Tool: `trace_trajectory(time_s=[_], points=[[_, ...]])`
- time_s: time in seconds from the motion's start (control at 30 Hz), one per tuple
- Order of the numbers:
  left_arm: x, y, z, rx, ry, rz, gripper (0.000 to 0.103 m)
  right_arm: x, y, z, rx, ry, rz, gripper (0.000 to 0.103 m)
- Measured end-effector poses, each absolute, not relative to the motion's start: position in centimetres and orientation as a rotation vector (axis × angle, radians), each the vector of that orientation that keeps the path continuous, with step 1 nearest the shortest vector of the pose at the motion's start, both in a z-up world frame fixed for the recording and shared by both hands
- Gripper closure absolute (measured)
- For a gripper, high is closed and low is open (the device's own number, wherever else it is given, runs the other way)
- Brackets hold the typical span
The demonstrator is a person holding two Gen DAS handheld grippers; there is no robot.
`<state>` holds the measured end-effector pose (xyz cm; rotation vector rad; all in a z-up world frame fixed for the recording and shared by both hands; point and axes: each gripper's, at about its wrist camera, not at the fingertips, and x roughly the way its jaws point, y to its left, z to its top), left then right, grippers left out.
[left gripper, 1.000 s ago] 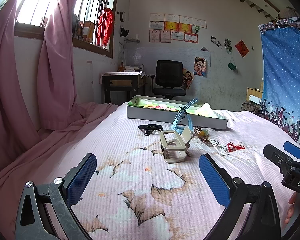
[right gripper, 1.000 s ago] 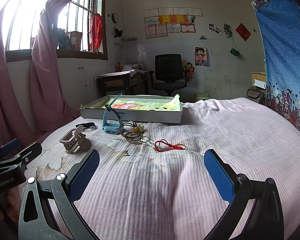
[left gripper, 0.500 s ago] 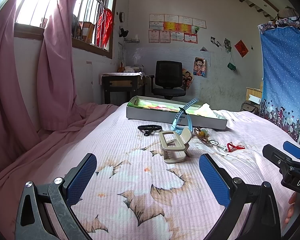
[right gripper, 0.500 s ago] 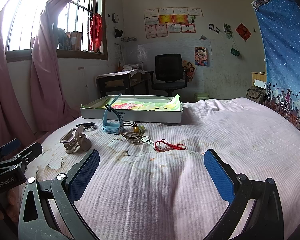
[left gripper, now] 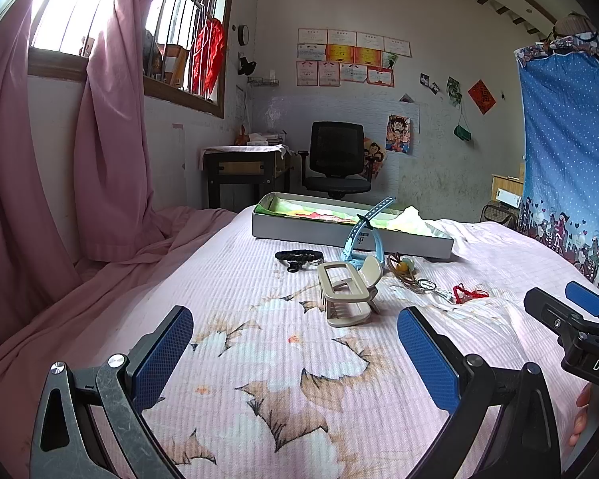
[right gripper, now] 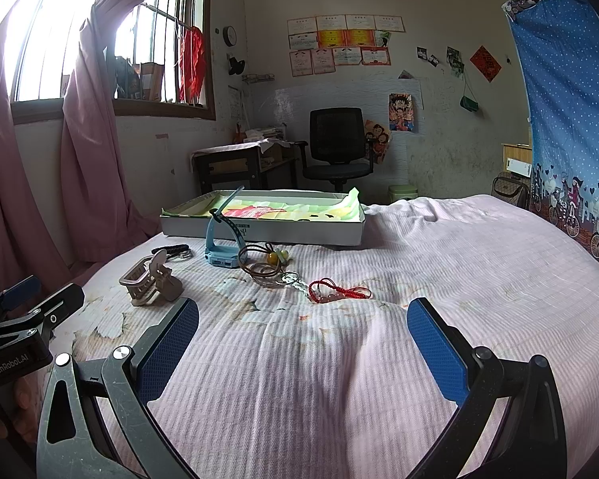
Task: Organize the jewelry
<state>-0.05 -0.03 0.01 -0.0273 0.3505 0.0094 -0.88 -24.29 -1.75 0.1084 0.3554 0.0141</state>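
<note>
Both the left claw [left gripper: 293,353] and the right claw [right gripper: 303,339] hang wide open and empty over the bed [right gripper: 439,263]. The beige hair clip [left gripper: 345,293] lies near the box [left gripper: 351,233]; it looks light, stiff and smooth, so its solid back seems the best place to hold. The red bracelet [right gripper: 335,290] is soft.

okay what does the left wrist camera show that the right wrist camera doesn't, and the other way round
Only the left wrist view shows the right tongs coming in from its right edge, and the bed's big flower print.

Only the right wrist view shows the left tongs at its left edge, a green bin by the far wall, and the bare right side of the bed.

Both show the beige hair claw, blue watch, black bracelet, brown cord necklace, red string bracelet and the lined white box.
</note>
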Motion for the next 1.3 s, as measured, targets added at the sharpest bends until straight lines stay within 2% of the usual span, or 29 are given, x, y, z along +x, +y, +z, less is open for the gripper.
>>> trace_trajectory(time_s=[0.7, 1.3], points=[[0.3, 0.2, 0.5, -0.035, 0.362, -0.008, 0.000, -0.8, -24.3, -2.0, 0.107, 0.358, 0.011, 0.001], [4.9, 1.3, 0.4, -0.193, 0.496, -0.128, 0.000, 0.9, -24.7, -1.1, 0.031, 0.412, 0.042, 0.001]])
